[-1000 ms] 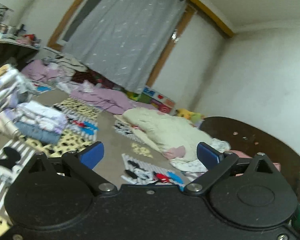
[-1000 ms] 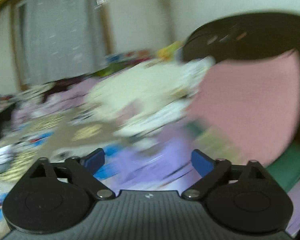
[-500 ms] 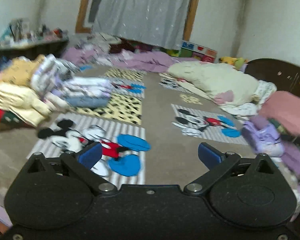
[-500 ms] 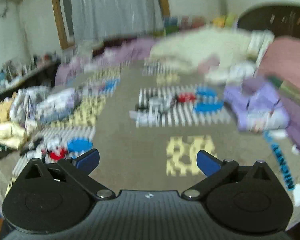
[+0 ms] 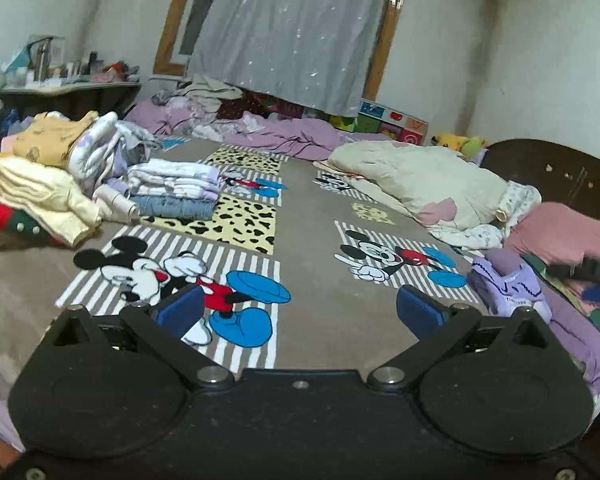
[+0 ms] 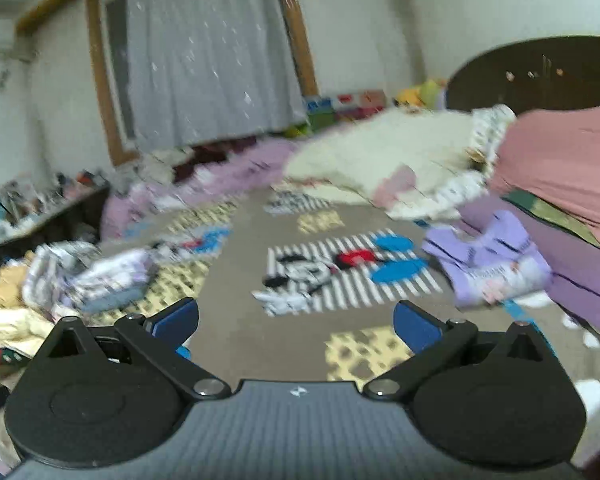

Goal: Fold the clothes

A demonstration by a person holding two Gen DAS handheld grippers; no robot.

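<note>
Both views look across a bed covered by a brown cartoon-mouse sheet (image 5: 312, 264). A stack of folded clothes (image 5: 172, 188) lies at the left, with a loose heap of yellow and white clothes (image 5: 40, 184) beside it. A crumpled lilac garment (image 5: 508, 284) (image 6: 488, 264) lies at the right edge, in front of a pink and purple pile (image 6: 572, 172). My left gripper (image 5: 298, 312) hovers open over the sheet with nothing between its blue pads. My right gripper (image 6: 296, 322) is open too and empty, the lilac garment ahead to its right.
A cream quilt (image 5: 420, 180) and a mauve blanket (image 5: 292, 140) lie bunched at the far end under a grey curtain (image 5: 300, 32). A dark headboard (image 5: 552, 176) stands at the right. A cluttered side table (image 5: 68, 88) stands at the far left.
Both grippers have swung from the right side of the bed toward the middle and levelled out. The left one has tipped down toward the sheet. Both have stayed open and empty.
</note>
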